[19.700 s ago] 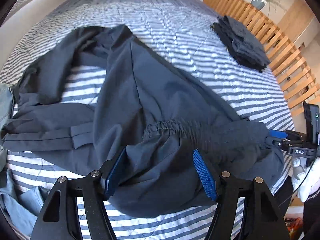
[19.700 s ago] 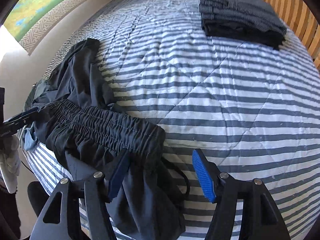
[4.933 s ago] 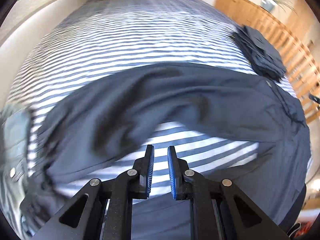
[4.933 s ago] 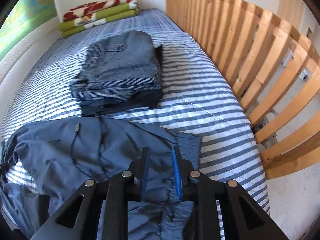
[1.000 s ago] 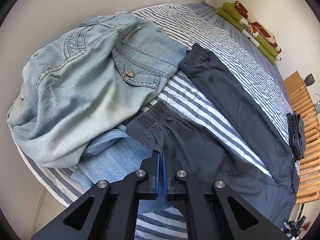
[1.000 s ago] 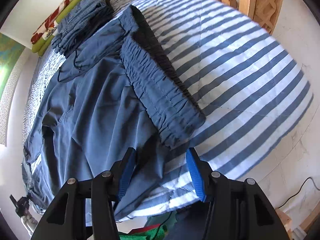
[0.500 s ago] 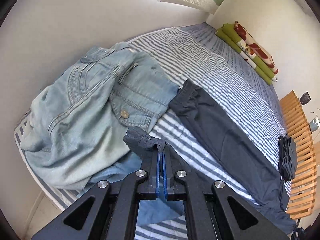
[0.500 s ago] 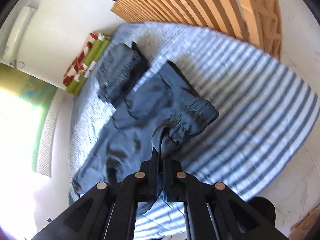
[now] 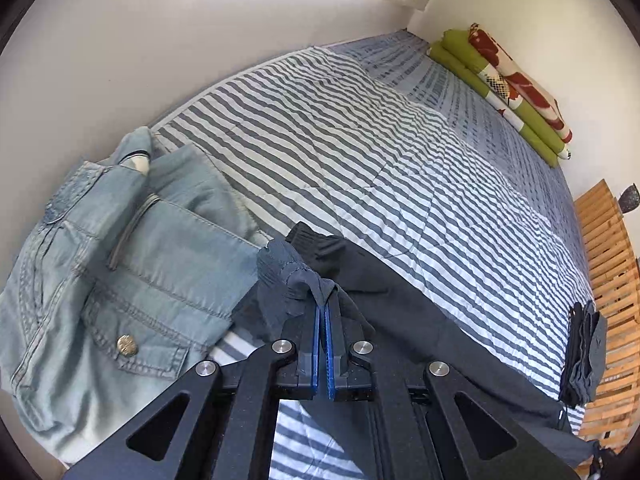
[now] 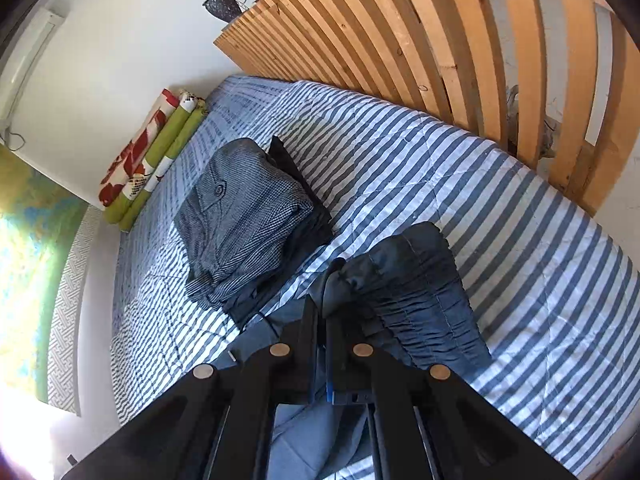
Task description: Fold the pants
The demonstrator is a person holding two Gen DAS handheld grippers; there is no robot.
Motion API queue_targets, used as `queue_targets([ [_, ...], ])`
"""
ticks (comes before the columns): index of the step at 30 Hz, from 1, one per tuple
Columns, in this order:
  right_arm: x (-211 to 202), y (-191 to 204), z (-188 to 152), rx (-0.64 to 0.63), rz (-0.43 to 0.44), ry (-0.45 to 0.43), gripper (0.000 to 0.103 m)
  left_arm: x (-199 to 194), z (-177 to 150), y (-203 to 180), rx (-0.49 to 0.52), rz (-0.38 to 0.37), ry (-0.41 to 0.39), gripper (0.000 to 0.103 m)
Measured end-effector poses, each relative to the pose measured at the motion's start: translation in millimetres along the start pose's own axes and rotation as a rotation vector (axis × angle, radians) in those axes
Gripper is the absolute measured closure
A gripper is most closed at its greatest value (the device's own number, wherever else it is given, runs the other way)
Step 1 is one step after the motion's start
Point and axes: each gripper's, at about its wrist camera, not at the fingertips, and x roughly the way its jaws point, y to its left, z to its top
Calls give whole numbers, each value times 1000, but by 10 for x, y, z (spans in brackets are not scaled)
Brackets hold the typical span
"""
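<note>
Dark navy pants (image 9: 400, 312) lie stretched across the striped bed (image 9: 360, 140). My left gripper (image 9: 322, 308) is shut on a leg cuff (image 9: 288, 272), which hangs lifted off the bed beside a denim pile; the other leg's cuff (image 9: 316, 240) lies just beyond it. In the right wrist view my right gripper (image 10: 322, 304) is shut on the pants at the elastic waistband (image 10: 416, 292), which is raised and bunched above the blanket. The fabric between the pads is mostly hidden by the jaws.
A pale denim garment (image 9: 120, 280) is heaped at the bed's left corner. A folded stack of dark clothes (image 10: 240, 216) lies close beyond the waistband. Wooden slats (image 10: 440, 40) border the bed's right side, rolled green and red blankets (image 9: 512, 88) its far end, a white wall (image 9: 120, 40) the left.
My right gripper closed on the waistband and lifted it. The left gripper, still shut, raised the leg cuff off the denim and carried it toward the bed's middle.
</note>
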Motion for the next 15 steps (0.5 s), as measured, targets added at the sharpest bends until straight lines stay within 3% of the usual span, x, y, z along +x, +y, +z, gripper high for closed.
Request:
queue_targets([
  [10,951,173,268,-98,-165,75,100,925,283,-292,-12,53,85,99],
  [13,1216,224,308,-173,-205,185,95,1059,326,-316,-33,-24,154,77],
  [15,1265,179,315,-172,-198,249,82,1000,341,-364,14,-34,138,59],
])
